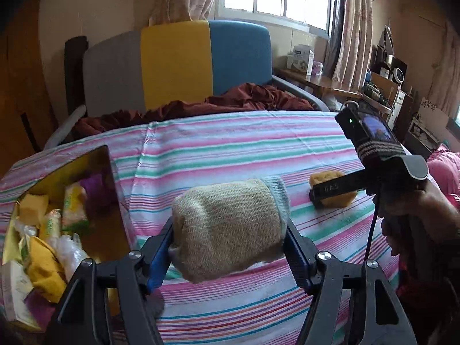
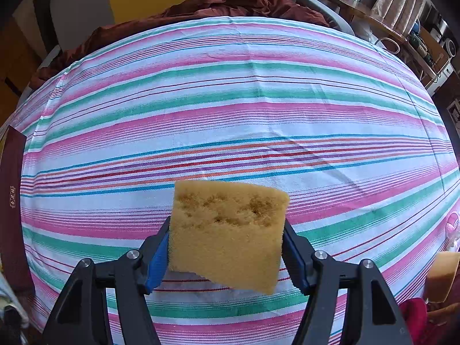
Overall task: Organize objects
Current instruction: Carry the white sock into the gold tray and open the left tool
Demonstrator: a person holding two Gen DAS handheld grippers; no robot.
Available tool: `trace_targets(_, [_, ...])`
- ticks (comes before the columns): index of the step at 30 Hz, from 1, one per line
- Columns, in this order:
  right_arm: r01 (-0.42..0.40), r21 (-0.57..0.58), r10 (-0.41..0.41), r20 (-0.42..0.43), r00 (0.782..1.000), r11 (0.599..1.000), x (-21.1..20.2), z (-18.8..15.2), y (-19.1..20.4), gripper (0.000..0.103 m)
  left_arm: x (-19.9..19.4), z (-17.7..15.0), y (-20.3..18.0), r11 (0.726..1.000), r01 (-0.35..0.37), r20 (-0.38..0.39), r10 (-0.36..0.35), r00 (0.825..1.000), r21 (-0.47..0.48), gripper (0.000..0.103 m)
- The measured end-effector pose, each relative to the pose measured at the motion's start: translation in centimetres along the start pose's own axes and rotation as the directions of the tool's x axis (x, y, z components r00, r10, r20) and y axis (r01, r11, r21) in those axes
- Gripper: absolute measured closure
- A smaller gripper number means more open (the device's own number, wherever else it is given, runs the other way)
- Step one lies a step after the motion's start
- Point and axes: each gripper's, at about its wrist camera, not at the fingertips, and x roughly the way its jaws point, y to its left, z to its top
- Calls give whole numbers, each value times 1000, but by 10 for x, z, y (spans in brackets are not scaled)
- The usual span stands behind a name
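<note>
Where the striped cloth meets the left edge of the scene, a gold-lined box stands open, already holding small packets and yellow sponge pieces; it lies near and to the left of the left gripper. That gripper's jaws are closed on a rolled beige knitted cloth, pads pressing its two sides, the roll's long axis running left to right across the gap and its bulk projecting forward, raised above the cloth-covered table. Judgement: the left hand is the nearer to the box, and the roll must travel left and slightly down to clear the box's upright wall. Further right and farther off, the right gripper is seen in the left wrist view low over the table; in its own view its jaws are clamped on a yellow sponge, held by its side faces, pitted face toward the camera, lower corner hanging below the pads. The sponge sits well apart from the box, with the left gripper between. Risk noted: both loads are soft and may slip.
</note>
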Motion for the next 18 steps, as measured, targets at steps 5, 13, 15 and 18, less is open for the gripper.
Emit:
trace_targets(5, [13, -14, -13, 8, 1000, 1000, -2, -5, -11, 34, -25, 1, 29, 998, -66, 36, 66, 997, -12, 33])
trace_targets(13, [28, -29, -27, 19, 999, 999, -2, -4, -25, 34, -41, -17, 80, 986, -136, 15, 138, 990, -94, 33])
trace_targets(15, [32, -32, -31, 22, 999, 999, -1, -6, -24, 34, -46, -23, 98, 982, -139, 6, 141, 990, -131, 33])
trace_targets(18, [37, -35, -36, 25, 999, 999, -3, -9, -16, 34, -57, -34, 130, 967, -151, -3, 153, 988, -207, 33])
